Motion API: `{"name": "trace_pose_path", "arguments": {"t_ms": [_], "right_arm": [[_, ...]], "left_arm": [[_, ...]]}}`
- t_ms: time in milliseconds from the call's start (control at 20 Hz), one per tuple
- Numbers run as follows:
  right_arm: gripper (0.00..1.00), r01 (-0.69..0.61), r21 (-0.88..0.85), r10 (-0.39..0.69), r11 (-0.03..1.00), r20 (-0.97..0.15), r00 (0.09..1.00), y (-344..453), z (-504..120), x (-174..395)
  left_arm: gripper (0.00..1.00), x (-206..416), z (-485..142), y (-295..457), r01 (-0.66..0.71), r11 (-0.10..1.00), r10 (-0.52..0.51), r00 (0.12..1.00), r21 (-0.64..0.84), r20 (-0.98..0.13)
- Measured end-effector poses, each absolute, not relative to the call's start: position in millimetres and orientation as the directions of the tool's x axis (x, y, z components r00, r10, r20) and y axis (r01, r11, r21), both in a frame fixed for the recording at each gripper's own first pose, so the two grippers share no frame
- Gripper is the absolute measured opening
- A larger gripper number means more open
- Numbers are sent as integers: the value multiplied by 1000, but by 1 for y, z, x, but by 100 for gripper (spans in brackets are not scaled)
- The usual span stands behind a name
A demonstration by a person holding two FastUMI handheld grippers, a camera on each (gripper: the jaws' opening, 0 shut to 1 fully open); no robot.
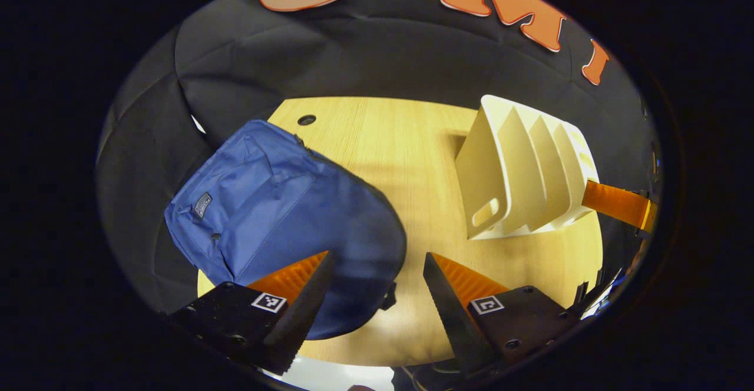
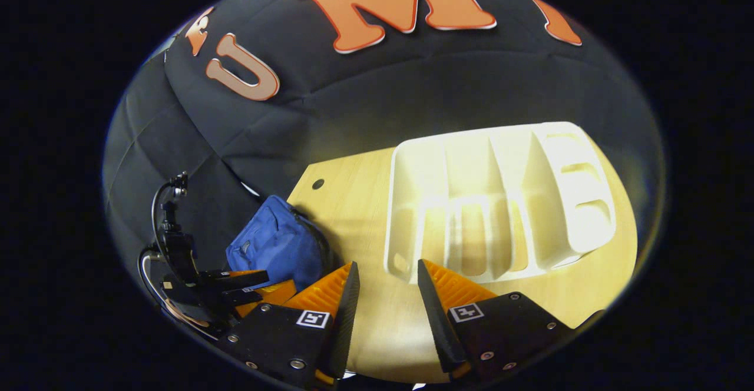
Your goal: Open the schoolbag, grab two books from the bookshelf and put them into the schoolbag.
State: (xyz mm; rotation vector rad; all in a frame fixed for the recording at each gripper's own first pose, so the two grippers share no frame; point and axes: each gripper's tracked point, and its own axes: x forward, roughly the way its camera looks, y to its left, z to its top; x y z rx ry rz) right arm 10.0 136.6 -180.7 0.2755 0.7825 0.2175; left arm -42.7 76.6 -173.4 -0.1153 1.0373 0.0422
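Observation:
A blue schoolbag (image 1: 277, 214) lies flat on the wooden table (image 1: 406, 143), its front pocket facing up and its zip looking closed. My left gripper (image 1: 377, 297) stands open just above the bag's near right edge, with nothing between its fingers. A white slotted bookshelf (image 1: 524, 173) stands to the right, and part of my right gripper (image 1: 624, 205) shows past its right side. In the right gripper view the bookshelf (image 2: 500, 202) lies straight ahead with its slots empty. My right gripper (image 2: 386, 302) is open a little short of it. The schoolbag (image 2: 277, 244) and the left gripper (image 2: 253, 285) are at the left.
The table (image 2: 365, 202) has a round cable hole (image 1: 306, 120) at its far left corner. Bare wood lies between bag and bookshelf. Black cloth walls close in behind and to the left. The bag hangs slightly over the table's left edge.

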Motion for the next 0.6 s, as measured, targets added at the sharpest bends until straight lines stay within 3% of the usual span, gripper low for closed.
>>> {"name": "trace_pose_path", "arguments": {"t_ms": [50,350,400,600], "right_arm": [[60,-93,306,278,947,-644,712,127,-170,9],[65,-71,222,181,972,-526,831,89,-128,8],[72,-63,211,162,975,-494,854,82,-118,8],[82,-48,159,98,986,-328,939,53,-72,9]], "left_arm": [[98,-40,-162,66,-88,992,-29,540,-91,-841],[98,-13,-84,-6,-33,987,-81,747,-158,-660],[98,-9,-68,-15,-19,986,-87,781,-163,-618],[97,1,-19,-32,-10,987,-70,875,-162,-479]]}}
